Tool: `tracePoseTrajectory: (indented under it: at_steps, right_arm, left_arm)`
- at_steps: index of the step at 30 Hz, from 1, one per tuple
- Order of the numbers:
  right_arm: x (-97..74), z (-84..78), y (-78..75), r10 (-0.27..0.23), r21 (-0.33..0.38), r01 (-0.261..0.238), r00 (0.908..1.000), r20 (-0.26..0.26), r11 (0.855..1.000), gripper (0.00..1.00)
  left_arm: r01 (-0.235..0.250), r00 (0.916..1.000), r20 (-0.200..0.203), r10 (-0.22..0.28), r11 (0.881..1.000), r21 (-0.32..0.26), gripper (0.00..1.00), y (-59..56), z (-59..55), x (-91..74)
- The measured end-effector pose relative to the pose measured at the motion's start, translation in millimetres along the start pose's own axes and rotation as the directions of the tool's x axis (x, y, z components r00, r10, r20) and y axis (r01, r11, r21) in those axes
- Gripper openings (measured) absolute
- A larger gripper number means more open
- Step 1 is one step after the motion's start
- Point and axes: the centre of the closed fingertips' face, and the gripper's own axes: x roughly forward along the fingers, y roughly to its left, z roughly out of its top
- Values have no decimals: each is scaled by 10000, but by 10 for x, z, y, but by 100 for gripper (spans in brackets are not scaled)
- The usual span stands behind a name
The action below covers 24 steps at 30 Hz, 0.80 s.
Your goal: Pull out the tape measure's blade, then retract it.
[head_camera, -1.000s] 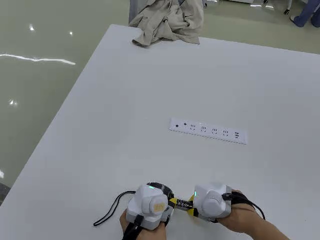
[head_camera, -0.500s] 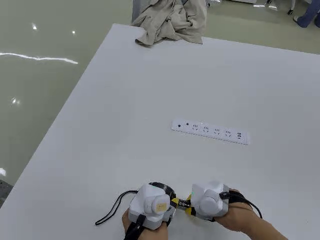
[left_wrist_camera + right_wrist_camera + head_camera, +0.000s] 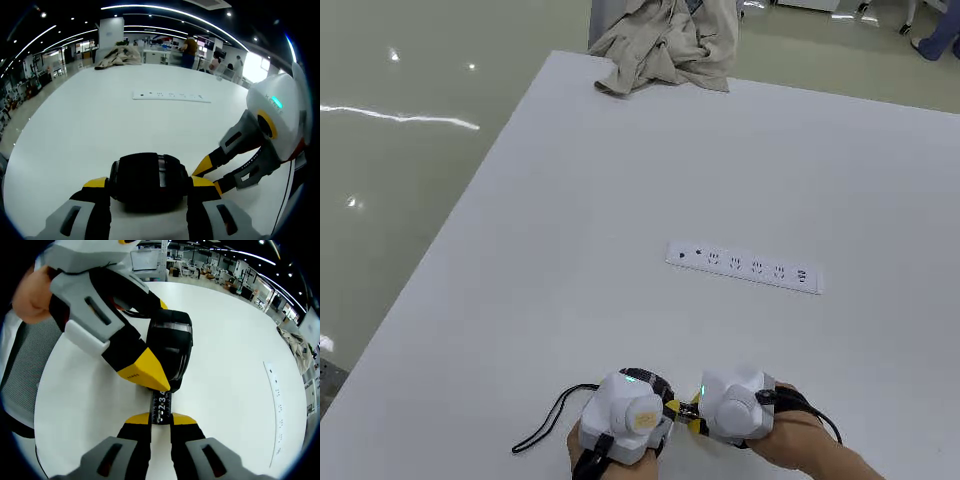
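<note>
A black tape measure (image 3: 150,175) sits on the white table (image 3: 620,200), and my left gripper (image 3: 150,184) is shut on its case. In the head view that gripper (image 3: 660,412) is at the near edge, with the case (image 3: 648,380) partly hidden under it. A short piece of blade (image 3: 161,407) with printed numbers sticks out of the case (image 3: 172,347). My right gripper (image 3: 161,419) is shut on the blade's end, close to the left gripper's yellow jaw tip. Both grippers nearly touch in the head view, the right gripper (image 3: 698,410) beside the left.
A white power strip (image 3: 743,267) lies mid-table beyond the grippers. A beige cloth (image 3: 665,40) is heaped at the far edge. A black lanyard (image 3: 545,428) trails left from the tape measure. The table's left edge drops to a glossy floor.
The two grippers have come closer together and the visible piece of blade between them has become shorter. The head camera has shifted slightly.
</note>
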Motion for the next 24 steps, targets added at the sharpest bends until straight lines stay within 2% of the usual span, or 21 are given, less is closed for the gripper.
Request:
tracePoseTrajectory:
  at_steps: [24]
  right_arm:
    - [76,148,-3,-26,-84,27,9999,147,10000,13]
  left_arm:
    - [7,10000,-2,-7,10000,-25,58,0,3,-3]
